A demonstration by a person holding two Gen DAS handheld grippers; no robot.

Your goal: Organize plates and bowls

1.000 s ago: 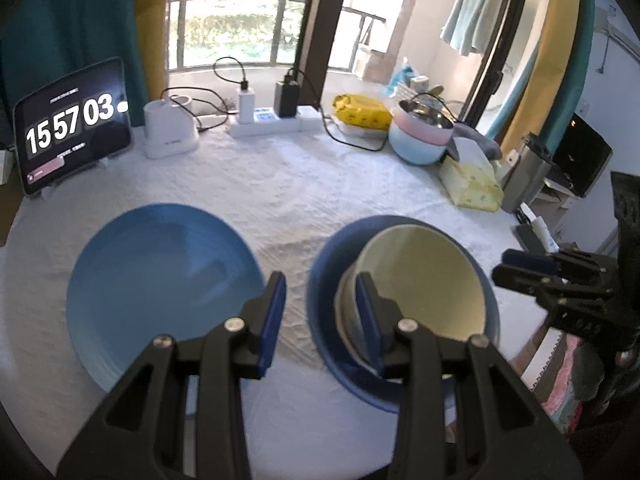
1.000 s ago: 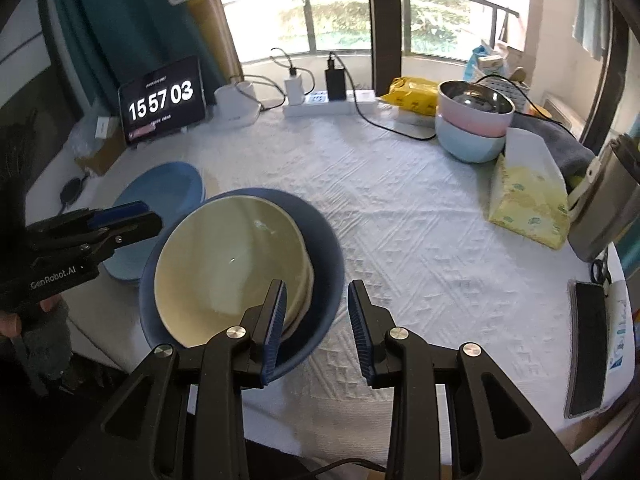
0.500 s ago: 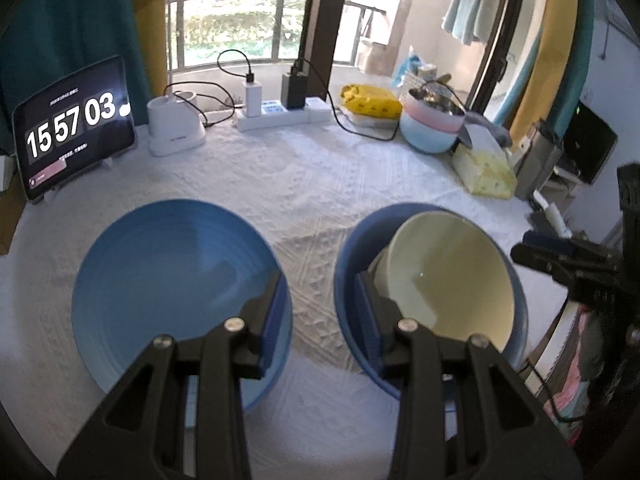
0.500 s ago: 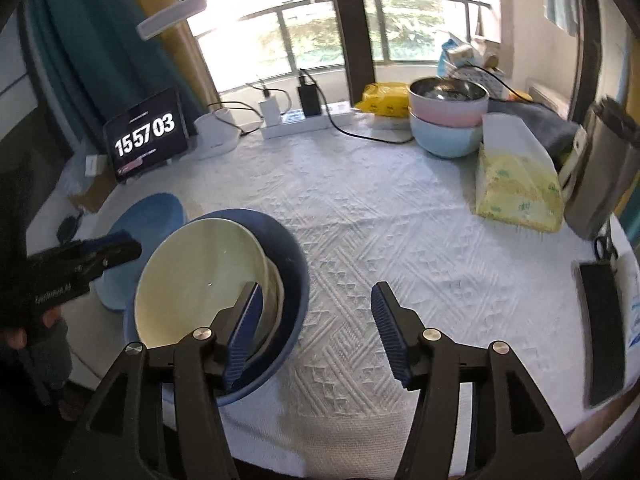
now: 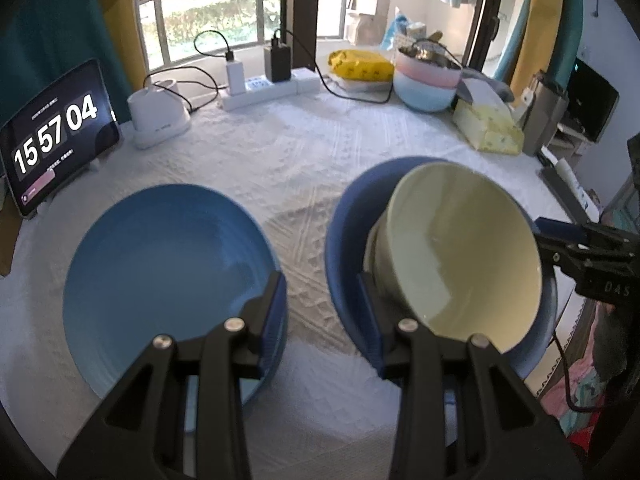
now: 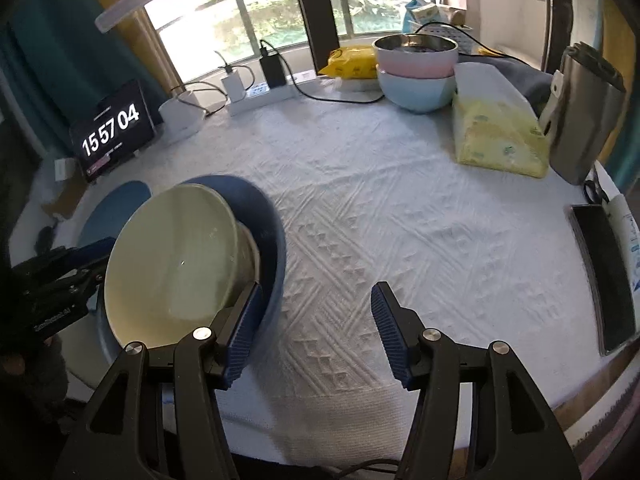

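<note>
Cream bowl (image 5: pixel 460 248) tilted inside dark blue bowl (image 5: pixel 348 240), at my 5 o'clock from the blue plate (image 5: pixel 160 264). Glazed, stiff, slippery, breakable; I'd pinch its rim. Left gripper (image 5: pixel 322 312) jaws part-open, empty; right gripper (image 6: pixel 312 332) jaws wide, empty.

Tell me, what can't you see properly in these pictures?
- Left view: the near edge of the blue plate is hidden behind the left gripper.
- Both views: the bottom of the cream bowl is hidden inside the dark blue bowl.
- Right view: most of the blue plate is covered by the bowls.
- Small writing under the clock is too tiny to read.
</note>
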